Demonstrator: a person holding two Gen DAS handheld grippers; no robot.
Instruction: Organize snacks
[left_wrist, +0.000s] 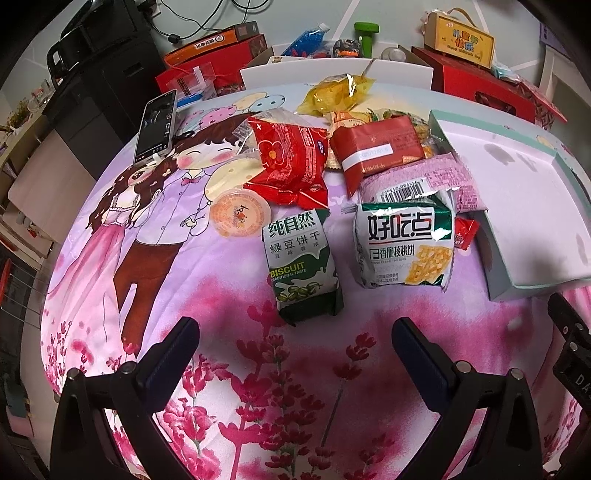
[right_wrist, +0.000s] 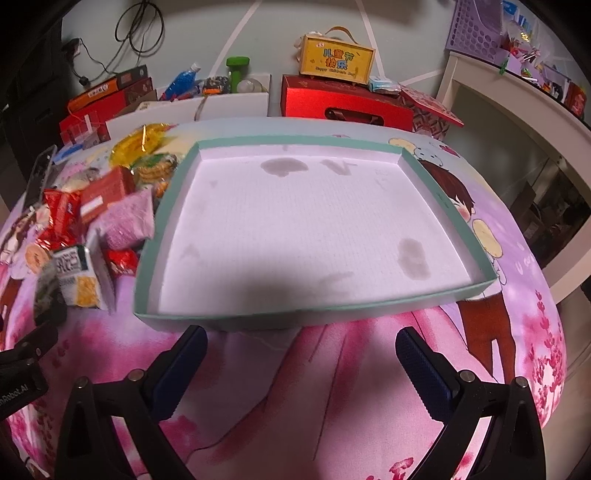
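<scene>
The cloth is pink and lilac, printed with a cartoon couple and magenta flower sprigs. At the centre, the biscuit pack is green and white. Above it a snack bag is red with a flower. At the right, the tray is mint-rimmed, its white floor stained grey.

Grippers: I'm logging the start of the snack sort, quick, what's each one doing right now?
Left gripper: open, holding nothing, just short of the green biscuit pack.
Right gripper: open, holding nothing, in front of the shallow box.
</scene>
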